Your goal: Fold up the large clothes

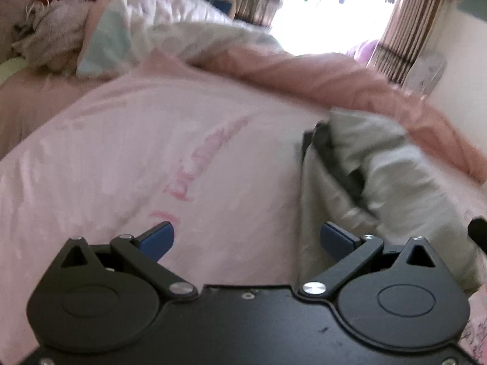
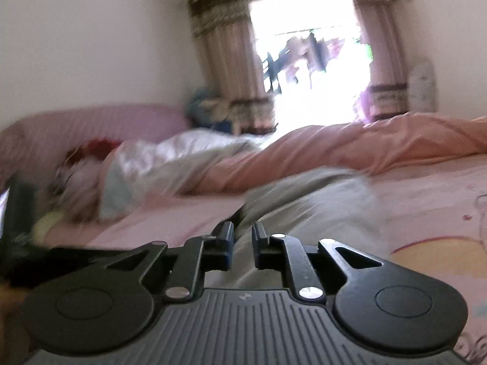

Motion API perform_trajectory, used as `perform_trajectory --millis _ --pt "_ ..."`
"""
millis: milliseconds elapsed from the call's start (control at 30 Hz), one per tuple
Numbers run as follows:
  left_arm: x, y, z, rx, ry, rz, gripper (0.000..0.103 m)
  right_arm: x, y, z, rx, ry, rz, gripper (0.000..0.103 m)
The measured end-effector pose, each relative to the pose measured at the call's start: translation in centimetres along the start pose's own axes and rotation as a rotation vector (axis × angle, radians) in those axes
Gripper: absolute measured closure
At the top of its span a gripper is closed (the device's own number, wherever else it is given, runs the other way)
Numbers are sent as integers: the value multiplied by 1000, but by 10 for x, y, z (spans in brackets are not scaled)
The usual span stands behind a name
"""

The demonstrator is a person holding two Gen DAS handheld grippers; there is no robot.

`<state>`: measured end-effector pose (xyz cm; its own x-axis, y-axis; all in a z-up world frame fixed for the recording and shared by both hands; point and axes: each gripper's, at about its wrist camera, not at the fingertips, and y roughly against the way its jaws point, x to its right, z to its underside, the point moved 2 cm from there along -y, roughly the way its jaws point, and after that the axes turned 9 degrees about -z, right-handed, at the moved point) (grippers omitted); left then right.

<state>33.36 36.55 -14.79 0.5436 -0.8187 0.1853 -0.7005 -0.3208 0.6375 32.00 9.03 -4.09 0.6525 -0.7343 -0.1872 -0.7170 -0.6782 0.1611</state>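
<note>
On the bed (image 1: pixel 213 158), over a pale pink sheet with red lettering, the left gripper (image 1: pixel 246 237) hangs with its blue-tipped fingers (image 1: pixel 158 237) spread wide and nothing between them. To its right lies the garment (image 1: pixel 380 176), a grey-green piece with a darker lining showing along a fold, bunched in a rumpled heap on the sheet. It reaches from near the right finger back toward a salmon quilt (image 1: pixel 319 73) that runs across the far side of the bed. A dark tip at the right edge of the left view may be the other gripper; I cannot tell.

From the right wrist, the right gripper (image 2: pixel 243 243) points nearly level across the bed. Its fingers (image 2: pixel 226 243) stand close together with a narrow gap, and the garment (image 2: pixel 304 206) lies just ahead of and beneath them. The picture is blurred, so whether the pads pinch the cloth cannot be told.

Far left, against a pink headboard (image 2: pixel 91 121), lie a pale, shiny blanket (image 2: pixel 170 155) and a red and white bundle (image 1: pixel 57 21). Beyond the bed, patterned curtains (image 2: pixel 225 54) frame a bright opening (image 2: pixel 310 60), washed out by daylight. White wall (image 2: pixel 91 30) fills the left of that view.
</note>
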Motion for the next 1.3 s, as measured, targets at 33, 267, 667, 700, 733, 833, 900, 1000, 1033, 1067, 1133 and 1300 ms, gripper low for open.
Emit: perform_trajectory --millis 33,267,667,700,733,833,900,1000,1033,1067,1133,1300 --pt "1 5 -1 18 3 8 0 6 -5 -2 -19 7 25 93" --pt "29 13 4 53 1 145 0 32 -59 77 -326 -142 38 103" --pt "96 -24 27 1 -253 6 0 60 -11 31 -155 -81 204 103" --pt "93 -32 33 -27 -278 -20 0 67 -17 40 -185 -88 202 103" --pt "86 -39 37 -58 -272 -9 0 68 -19 52 -190 -72 199 103" --pt "72 -49 45 -125 -246 23 0 66 -24 75 -231 -49 275 103" --pt "77 -48 46 -119 -276 4 0 64 -25 75 -232 -45 287 103" --pt "77 -45 48 -124 -272 -1 0 71 -18 74 -236 -117 269 103" --pt "81 -44 50 -128 -274 -4 0 72 -12 73 -239 -108 268 103" --pt "81 -43 51 -131 -280 -7 0 69 -8 73 -245 -93 268 103" --pt "76 -43 51 -135 -283 -5 0 70 -6 70 -264 -85 263 103" --pt "66 -13 39 -88 -233 46 0 64 10 35 -159 -76 261 103"
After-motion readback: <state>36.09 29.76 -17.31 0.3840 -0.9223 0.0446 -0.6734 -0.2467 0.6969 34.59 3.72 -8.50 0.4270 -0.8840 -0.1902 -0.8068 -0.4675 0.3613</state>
